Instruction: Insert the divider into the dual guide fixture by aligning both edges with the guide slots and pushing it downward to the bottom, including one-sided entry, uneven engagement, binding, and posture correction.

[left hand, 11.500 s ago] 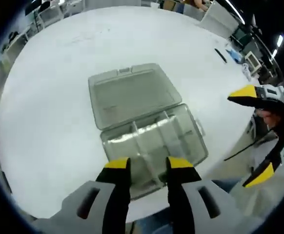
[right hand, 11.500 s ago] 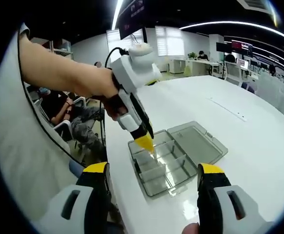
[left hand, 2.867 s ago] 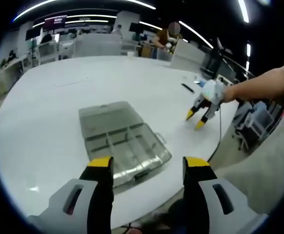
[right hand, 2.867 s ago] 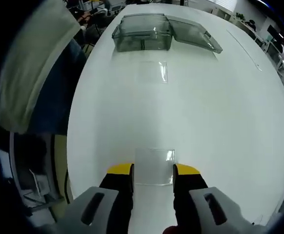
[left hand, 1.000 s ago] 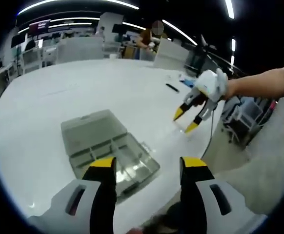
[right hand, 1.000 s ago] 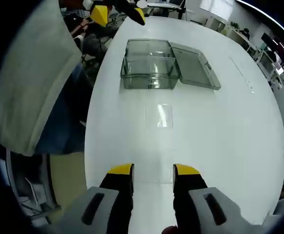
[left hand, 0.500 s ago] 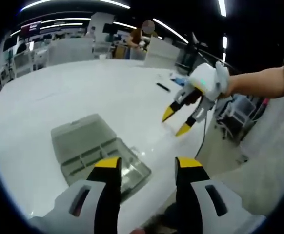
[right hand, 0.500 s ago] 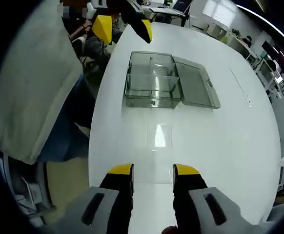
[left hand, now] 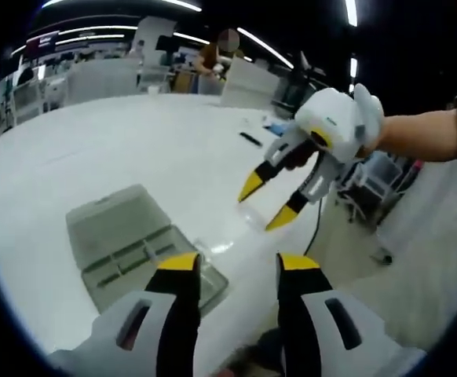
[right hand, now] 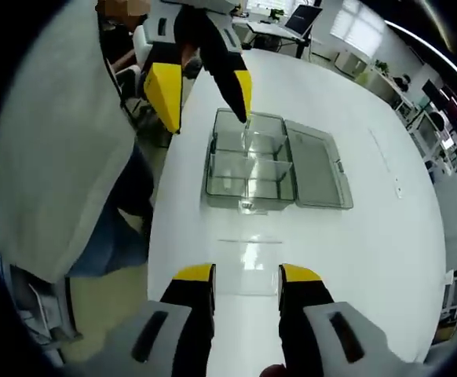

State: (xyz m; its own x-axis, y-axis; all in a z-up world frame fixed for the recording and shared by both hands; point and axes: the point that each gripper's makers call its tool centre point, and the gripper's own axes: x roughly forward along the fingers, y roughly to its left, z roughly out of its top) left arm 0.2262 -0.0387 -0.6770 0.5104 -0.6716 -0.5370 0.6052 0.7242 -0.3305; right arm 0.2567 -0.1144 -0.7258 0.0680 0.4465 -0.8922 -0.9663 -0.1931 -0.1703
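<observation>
In the right gripper view the right claw (right hand: 246,276) is narrowed on the divider (right hand: 248,253), a clear sheet so faint against the white table (right hand: 370,259) that only its far edge reads clearly, so I cannot tell how squarely it sits in the grip. The clear box (right hand: 250,169) lies at 12 o'clock ahead of it, its lid (right hand: 316,165) folded open toward 3 o'clock. To do this well, I would bring the sheet over the box upright and level, start both edges together and press evenly; if one side catches, lift and square it, don't force it. Beyond, the left claw (right hand: 205,93) hovers wide and empty over the box's far side, well placed to steady it. The guide slots cannot be made out through the glare.
</observation>
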